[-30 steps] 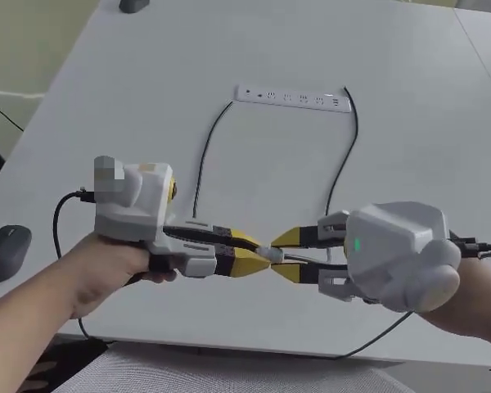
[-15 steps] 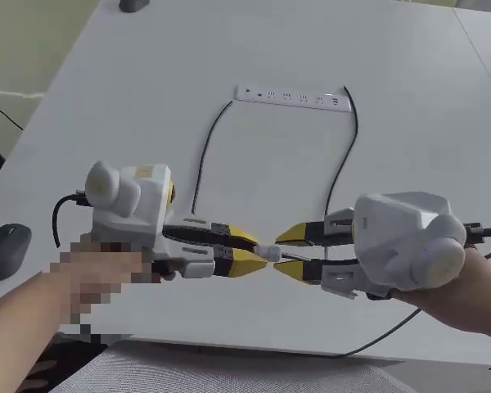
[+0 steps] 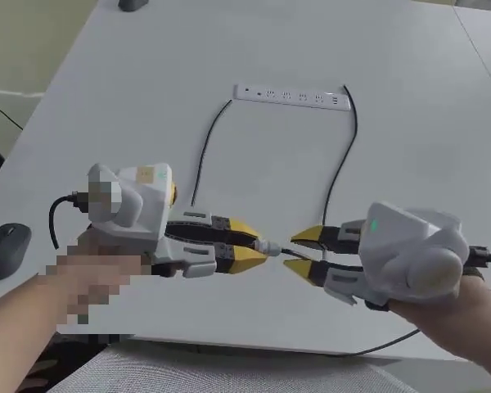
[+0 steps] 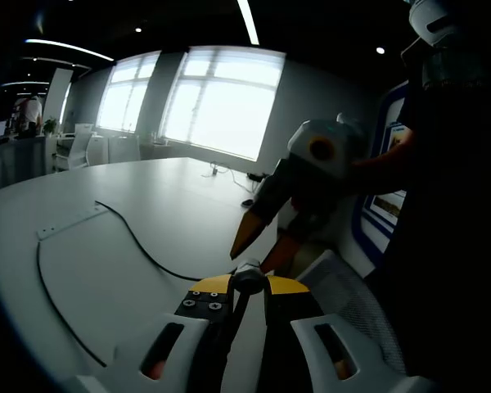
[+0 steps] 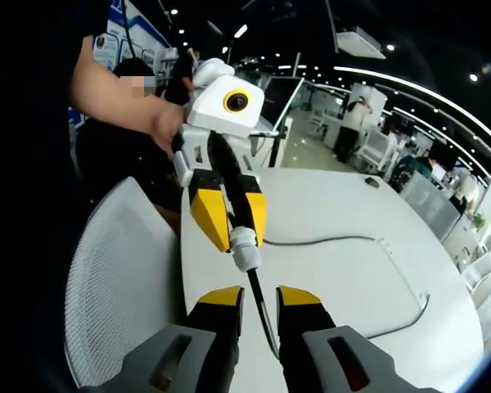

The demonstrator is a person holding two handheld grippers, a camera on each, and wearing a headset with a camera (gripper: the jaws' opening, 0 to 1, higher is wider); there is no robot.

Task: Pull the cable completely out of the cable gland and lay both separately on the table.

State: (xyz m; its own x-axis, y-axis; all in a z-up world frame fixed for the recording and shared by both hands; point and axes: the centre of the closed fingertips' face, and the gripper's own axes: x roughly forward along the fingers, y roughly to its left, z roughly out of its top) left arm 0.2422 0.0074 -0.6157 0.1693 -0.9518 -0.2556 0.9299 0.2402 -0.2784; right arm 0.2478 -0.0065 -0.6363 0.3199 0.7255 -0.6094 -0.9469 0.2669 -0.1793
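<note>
My left gripper [image 3: 260, 246] is shut on a small white cable gland [image 3: 268, 246], held in the air above the near edge of the white table [image 3: 131, 98]. In the right gripper view the gland [image 5: 245, 250] sticks out from the left gripper's yellow jaws [image 5: 239, 237]. A thin black cable [image 5: 262, 315] runs from it down between my right gripper's [image 5: 260, 296] jaws. Those jaws stand apart, wider than the cable. My right gripper [image 3: 290, 250] faces the gland tip to tip, a short gap away. The left gripper view has the gland [image 4: 247, 274] and the right gripper [image 4: 247, 262] just beyond it.
A white power strip [image 3: 293, 97] lies at the back of the table, with a black cord [image 3: 341, 168] curving toward me and another black cable [image 3: 206, 155] to its left. A dark mouse [image 3: 6, 250] sits at the left edge. A mesh chair [image 5: 119, 286] is below the grippers.
My right gripper has drawn back to the right, widening the gap to the gland. The left gripper has shifted slightly right, still holding the gland.
</note>
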